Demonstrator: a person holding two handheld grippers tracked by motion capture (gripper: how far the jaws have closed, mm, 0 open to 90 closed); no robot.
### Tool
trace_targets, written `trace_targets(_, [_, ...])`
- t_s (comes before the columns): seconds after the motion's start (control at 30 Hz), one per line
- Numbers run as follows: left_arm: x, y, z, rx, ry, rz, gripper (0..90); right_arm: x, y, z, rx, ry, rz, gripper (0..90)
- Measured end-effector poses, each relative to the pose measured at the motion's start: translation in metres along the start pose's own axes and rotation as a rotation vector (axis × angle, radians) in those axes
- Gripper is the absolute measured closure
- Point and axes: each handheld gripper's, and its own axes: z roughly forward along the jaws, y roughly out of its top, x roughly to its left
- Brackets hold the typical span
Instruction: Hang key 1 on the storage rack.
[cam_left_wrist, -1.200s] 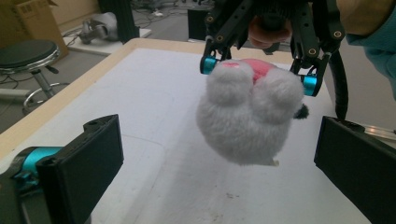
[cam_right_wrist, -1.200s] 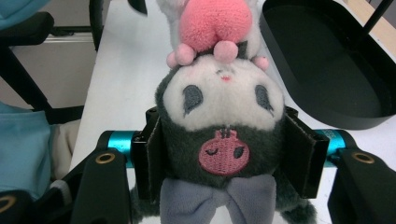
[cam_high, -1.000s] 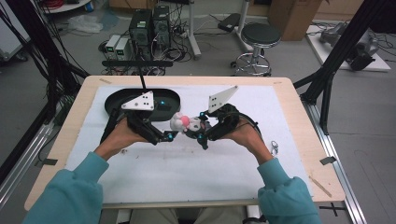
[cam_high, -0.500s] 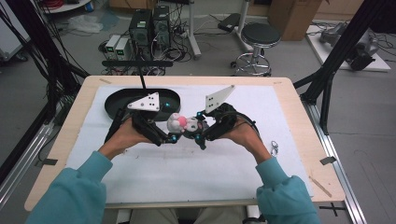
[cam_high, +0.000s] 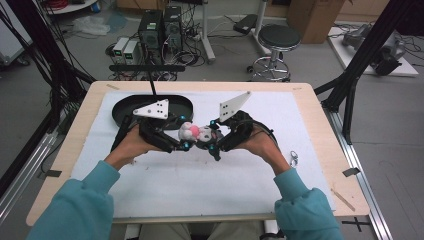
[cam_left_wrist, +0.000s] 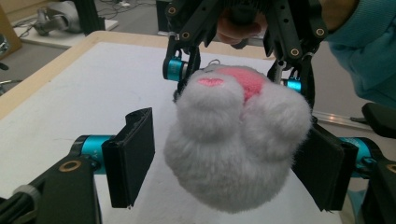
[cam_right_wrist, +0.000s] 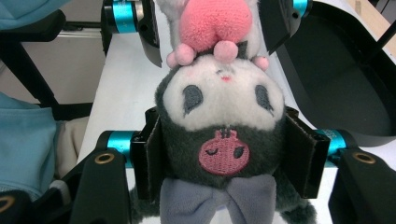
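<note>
A plush toy (cam_high: 195, 132) with a dark grey hood, white face, pink middle and white fluffy feet hangs above the white cloth between both grippers. My right gripper (cam_high: 212, 140) is shut on its hooded head (cam_right_wrist: 224, 121), pads pressed in on both sides. My left gripper (cam_high: 182, 137) reaches from the left, and the white feet (cam_left_wrist: 233, 140) sit between its jaws. Those jaws have just been closing. In the left gripper view one pad (cam_left_wrist: 133, 156) still stands clear of the fur, while the other touches it.
A black oval tray (cam_high: 125, 107) lies on the cloth at the back left, just behind my left hand, with its wall (cam_right_wrist: 336, 93) near the plush. A small metal clip (cam_high: 294, 159) lies right of my right wrist. White cloth (cam_high: 200, 185) covers the tabletop.
The left gripper's jaws stand closer together around the plush's white end. Both hands and the plush keep their place.
</note>
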Motion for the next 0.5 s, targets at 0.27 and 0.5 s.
trace_targets(0.27, [-0.0011, -0.0004, 0.0015, 0.013, -0.034, 0.019, 38.5, -0.0003, -0.0003, 0.0000, 0.004, 0.005, -0.008, 40.0])
trace_targets(0.5, [-0.0009, -0.0006, 0.0009, 0.024, -0.029, 0.033, 45.0, -0.0007, -0.0008, 0.0004, 0.004, 0.013, -0.011, 39.9])
